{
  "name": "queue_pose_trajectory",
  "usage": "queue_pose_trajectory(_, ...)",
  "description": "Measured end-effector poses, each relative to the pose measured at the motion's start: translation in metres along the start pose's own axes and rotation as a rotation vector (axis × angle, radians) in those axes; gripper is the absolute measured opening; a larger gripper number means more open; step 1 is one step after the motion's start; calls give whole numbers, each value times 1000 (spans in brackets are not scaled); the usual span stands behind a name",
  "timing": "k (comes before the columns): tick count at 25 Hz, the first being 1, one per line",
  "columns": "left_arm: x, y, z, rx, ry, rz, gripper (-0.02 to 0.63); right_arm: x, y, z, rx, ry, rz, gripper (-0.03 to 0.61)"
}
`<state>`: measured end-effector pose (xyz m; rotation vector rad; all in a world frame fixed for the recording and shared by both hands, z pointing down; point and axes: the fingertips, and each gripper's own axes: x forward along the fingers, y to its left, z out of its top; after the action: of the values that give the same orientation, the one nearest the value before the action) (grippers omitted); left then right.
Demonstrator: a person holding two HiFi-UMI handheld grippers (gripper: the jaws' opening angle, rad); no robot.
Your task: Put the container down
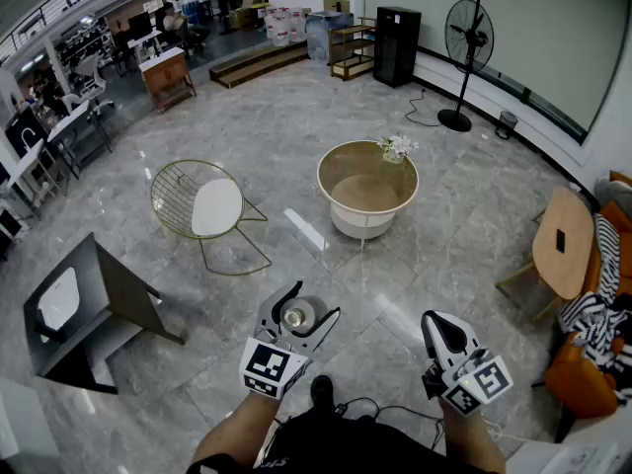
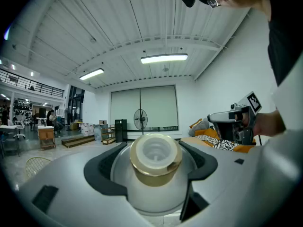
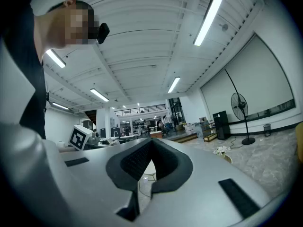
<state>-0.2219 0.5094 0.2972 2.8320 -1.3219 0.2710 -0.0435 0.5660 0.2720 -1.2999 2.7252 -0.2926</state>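
The left hand-held gripper point(image 1: 299, 312) is grasping a white, gold-collared container point(image 2: 154, 174), well short of the round counter point(image 1: 322, 188); the right hand-held gripper point(image 1: 441, 332) is hanging clenched, empty.

Two grippers are counted near: the left gripper point(image 1: 316, 300) and the right gripper point(image 1: 434, 324). One container point(image 1: 294, 316) is counted. Farther off, one round table point(image 1: 360, 194) and one bunch of flowers point(image 1: 397, 147) are seen. One wire chair point(image 1: 197, 203) and one dark stand point(image 1: 84, 314) are found at left. One wooden side table point(image 1: 553, 265) is found at right. One standing fan point(image 1: 468, 33) and one black cabinet point(image 1: 397, 45) are counted far off.
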Motion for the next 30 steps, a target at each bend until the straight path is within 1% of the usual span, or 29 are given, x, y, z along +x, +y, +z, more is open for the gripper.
queue_pose_trajectory(3,-4,-43,1,1,7,-5,347,-45,-4,-6,16,-4,-5,11)
queue_pose_trajectory(7,-14,-91,3,-3,11,-4,347,-91,0,-7,23,-5,10,11)
queue_pose_trajectory(10,-26,-111,5,-3,13,2,347,-110,6,-2,23,-18,27,11)
queue_pose_trajectory(13,-33,-119,9,1,9,19,347,-118,6,3,18,-24,43,11)
queue_pose_trajectory(17,-35,-116,10,2,15,31,347,-114,9,10,10,-36,60,11)
queue_pose_trajectory(21,-30,-100,9,6,7,29,347,-100,14,16,24,-56,75,11)
queue_pose_trajectory(26,-18,-68,14,3,-9,20,347,-65,13,27,30,-65,83,14)
queue_pose_trajectory(30,-3,-32,16,-20,-34,4,347,-17,9,31,48,-74,89,14)
